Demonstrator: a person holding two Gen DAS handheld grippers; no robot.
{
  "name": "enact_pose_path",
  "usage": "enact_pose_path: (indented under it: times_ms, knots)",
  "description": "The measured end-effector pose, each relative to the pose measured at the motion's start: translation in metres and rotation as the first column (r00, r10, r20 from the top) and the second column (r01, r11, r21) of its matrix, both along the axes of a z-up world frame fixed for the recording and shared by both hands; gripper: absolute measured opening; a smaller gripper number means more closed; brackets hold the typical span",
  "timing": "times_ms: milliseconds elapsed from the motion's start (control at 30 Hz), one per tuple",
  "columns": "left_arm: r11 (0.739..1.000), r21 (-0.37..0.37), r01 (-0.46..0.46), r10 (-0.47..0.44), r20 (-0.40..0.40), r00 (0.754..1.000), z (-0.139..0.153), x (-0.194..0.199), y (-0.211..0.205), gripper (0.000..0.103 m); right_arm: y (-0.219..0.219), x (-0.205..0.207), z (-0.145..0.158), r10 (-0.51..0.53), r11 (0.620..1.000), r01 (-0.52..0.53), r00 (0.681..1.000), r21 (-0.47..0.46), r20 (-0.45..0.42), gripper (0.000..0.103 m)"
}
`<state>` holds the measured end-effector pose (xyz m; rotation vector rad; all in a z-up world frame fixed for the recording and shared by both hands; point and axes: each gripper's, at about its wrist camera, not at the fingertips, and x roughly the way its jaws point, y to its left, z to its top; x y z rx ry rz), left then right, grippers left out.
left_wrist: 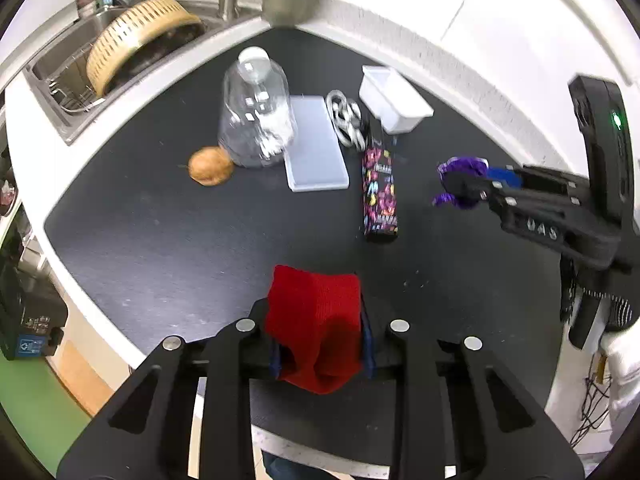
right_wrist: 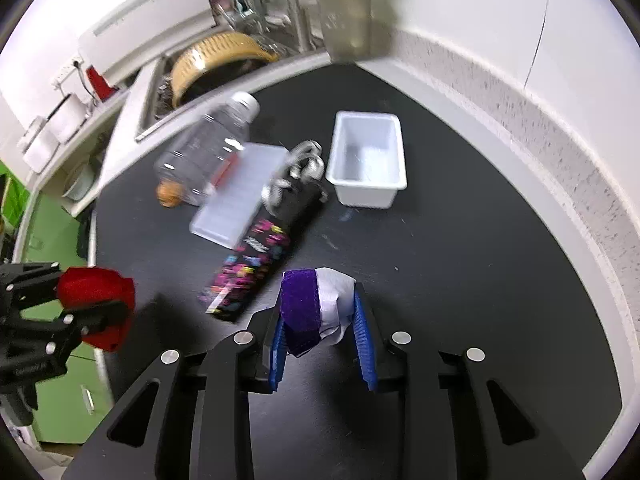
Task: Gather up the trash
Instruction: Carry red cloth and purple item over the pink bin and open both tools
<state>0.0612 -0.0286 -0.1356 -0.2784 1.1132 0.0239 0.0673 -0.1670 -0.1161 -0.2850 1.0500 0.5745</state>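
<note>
My left gripper [left_wrist: 322, 340] is shut on a red knitted cloth [left_wrist: 316, 320] and holds it above the black counter mat [left_wrist: 160, 240]; it also shows at the left of the right wrist view [right_wrist: 96, 308]. My right gripper [right_wrist: 320, 340] is shut on a purple and white wrapper [right_wrist: 316, 308], above the mat; it shows at the right of the left wrist view [left_wrist: 464, 184]. A white bin [right_wrist: 366, 160] stands open at the back of the mat.
A clear plastic bottle [left_wrist: 256, 112], a brown round fruit [left_wrist: 210, 166], a flat white lid [left_wrist: 316, 144], a black patterned box [left_wrist: 378, 196] and silver rings [left_wrist: 344, 118] lie on the mat. A sink [left_wrist: 80, 80] with a wicker basket [left_wrist: 136, 40] is at the back left.
</note>
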Motion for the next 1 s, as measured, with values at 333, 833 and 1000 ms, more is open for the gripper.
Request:
enact_pose_path:
  times_ms: [333,833,1000]
  knots:
    - [0.993,-0.012,-0.116,0.117,0.108,0.987,0.057,-0.059,0.055,0.028,0.061,-0.048,0.062,0.116,0.989,-0.123,0.990,0.079,0.081,0.029]
    - [0.852,0.008,-0.524,0.519,0.126,0.845,0.071,-0.253,0.208,0.028,0.287,-0.170,0.050,0.555,0.822,-0.555,0.831,0.129,0.039,0.029]
    - [0.775,-0.006,-0.631,0.629,0.095,0.772,0.042,-0.312,0.255,0.028,0.352,-0.206,0.015,0.648,0.759,-0.642,0.762,0.109,-0.024,0.029]
